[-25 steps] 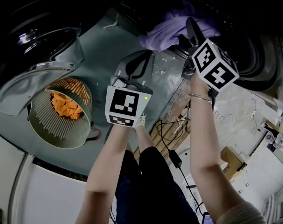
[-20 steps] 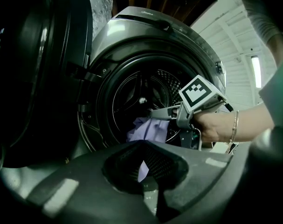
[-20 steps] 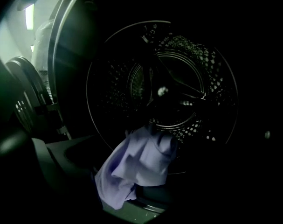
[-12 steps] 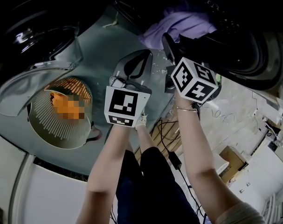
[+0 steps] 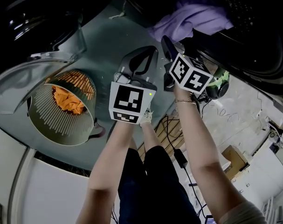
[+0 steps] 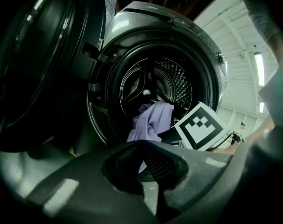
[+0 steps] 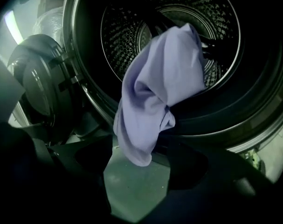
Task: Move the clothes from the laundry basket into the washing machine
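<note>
A lavender garment point(image 5: 192, 20) hangs half out of the washing machine drum point(image 7: 178, 27), draped over its lower rim. Its loose end point(image 7: 141, 139) dangles toward the floor. My right gripper point(image 7: 139, 150) is open just in front of that hanging end, not holding it. In the head view the right gripper point(image 5: 168, 48) sits just below the garment. My left gripper point(image 5: 141, 62) is shut and empty, level with the right one and farther from the drum. The ribbed laundry basket point(image 5: 48, 125) stands at the left with an orange cloth point(image 5: 66, 101) inside.
The washer door point(image 5: 43, 36) stands swung open above the basket, at the left of the drum opening point(image 6: 155, 92). Cables point(image 5: 171, 134) and a green object point(image 5: 218, 85) lie on the floor at the right. A person's legs point(image 5: 146, 185) are below the grippers.
My right gripper has pulled back from the drum and down to the left, leaving the lavender garment draped on the rim. The left gripper has barely moved.
</note>
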Motion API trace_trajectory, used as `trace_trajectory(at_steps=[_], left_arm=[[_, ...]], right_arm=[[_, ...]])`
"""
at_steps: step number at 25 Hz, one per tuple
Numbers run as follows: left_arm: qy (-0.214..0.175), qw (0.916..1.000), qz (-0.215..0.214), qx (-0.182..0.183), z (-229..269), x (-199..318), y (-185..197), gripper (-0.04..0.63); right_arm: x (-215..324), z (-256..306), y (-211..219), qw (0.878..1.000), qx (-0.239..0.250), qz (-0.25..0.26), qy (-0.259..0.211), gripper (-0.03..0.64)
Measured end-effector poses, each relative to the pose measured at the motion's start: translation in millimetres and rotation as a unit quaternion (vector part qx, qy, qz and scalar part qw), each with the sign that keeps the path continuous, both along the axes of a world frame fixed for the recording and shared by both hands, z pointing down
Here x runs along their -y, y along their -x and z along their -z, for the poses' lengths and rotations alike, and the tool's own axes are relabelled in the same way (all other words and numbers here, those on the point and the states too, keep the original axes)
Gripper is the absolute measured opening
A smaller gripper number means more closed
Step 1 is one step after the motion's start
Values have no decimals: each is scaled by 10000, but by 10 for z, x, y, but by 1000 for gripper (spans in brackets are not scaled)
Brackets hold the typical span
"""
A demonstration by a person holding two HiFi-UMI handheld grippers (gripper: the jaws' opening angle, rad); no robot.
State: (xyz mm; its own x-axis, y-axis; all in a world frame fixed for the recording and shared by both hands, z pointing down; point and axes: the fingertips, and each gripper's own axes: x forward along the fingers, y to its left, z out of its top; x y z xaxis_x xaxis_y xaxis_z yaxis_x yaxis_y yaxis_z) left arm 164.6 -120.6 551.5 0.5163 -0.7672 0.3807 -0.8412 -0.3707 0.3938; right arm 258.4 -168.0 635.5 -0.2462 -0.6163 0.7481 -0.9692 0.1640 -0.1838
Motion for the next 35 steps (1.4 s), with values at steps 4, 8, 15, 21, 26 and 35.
trace_trajectory(at_steps=[4, 8, 15, 21, 26, 35], left_arm=[[37, 10000, -21, -2, -77, -61, 3, 2], [52, 10000, -11, -5, -97, -71, 21, 2], [-12, 10000, -37, -61, 31, 2, -3, 2], [-128, 9999, -10, -63, 196, 101, 48, 2], [-174, 9998, 21, -54, 252, 143, 95, 2], [-172, 9998, 65, -80, 304, 201, 98, 2]], right_arm=[[22, -167, -37, 9999, -147, -57, 53, 307], [177, -92, -76, 9990, -360, -141, -218, 121], [423, 386, -69, 9959, -321, -47, -842, 48], [849, 796, -214, 9905, -331, -261, -1309, 46], [1229, 1163, -372, 9814, -449, -543, -1783, 48], [1362, 1483, -393, 9742, -168, -757, -2120, 390]])
